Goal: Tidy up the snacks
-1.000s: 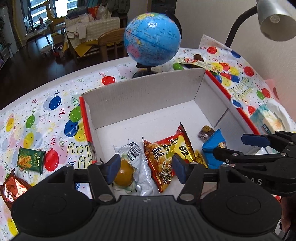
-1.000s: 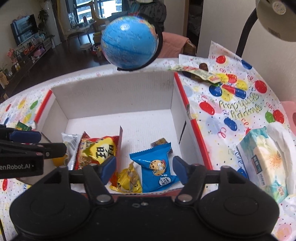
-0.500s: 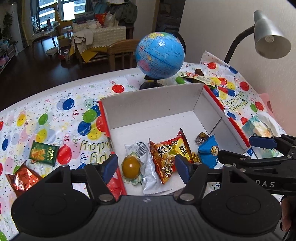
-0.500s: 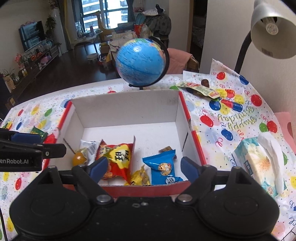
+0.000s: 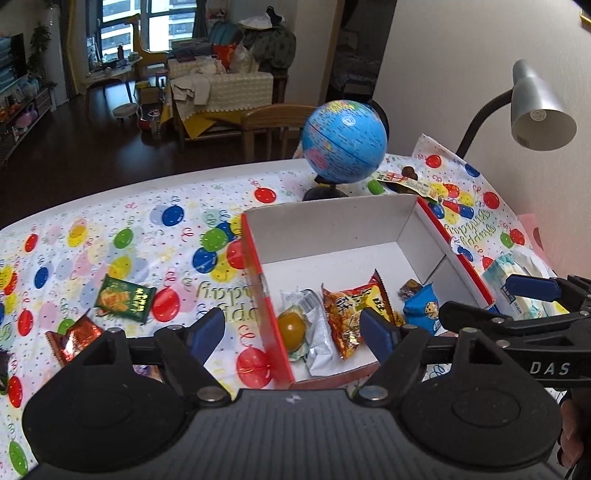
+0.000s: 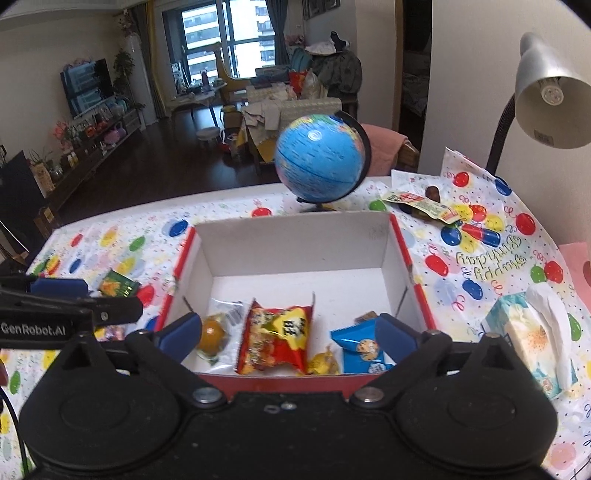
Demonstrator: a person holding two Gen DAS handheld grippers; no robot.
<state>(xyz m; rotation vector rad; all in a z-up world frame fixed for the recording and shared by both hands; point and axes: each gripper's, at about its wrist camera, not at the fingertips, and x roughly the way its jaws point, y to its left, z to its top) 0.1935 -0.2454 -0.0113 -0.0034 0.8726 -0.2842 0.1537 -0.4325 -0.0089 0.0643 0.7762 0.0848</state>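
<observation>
Both grippers had pulled back from the box (image 5: 325, 225), jaws opening, empty; green packet (image 5: 123, 298) lay lower left, nearest the left gripper (image 5: 293, 334).

Beyond our table (image 6: 229, 195), a dark wood floor (image 6: 155, 166) runs to tall windows (image 6: 221, 33); a television (image 6: 86, 86) stands left, a grey desk lamp (image 6: 546, 99) right.

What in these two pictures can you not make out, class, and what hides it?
- Purple packet, left wrist view: mostly hidden behind the tongs' body.
- Small brown sweet, right wrist view: too small to identify.
- Tissue pack, left wrist view: partly covered by the other tongs.
- Globe, right wrist view: map blurred.
</observation>
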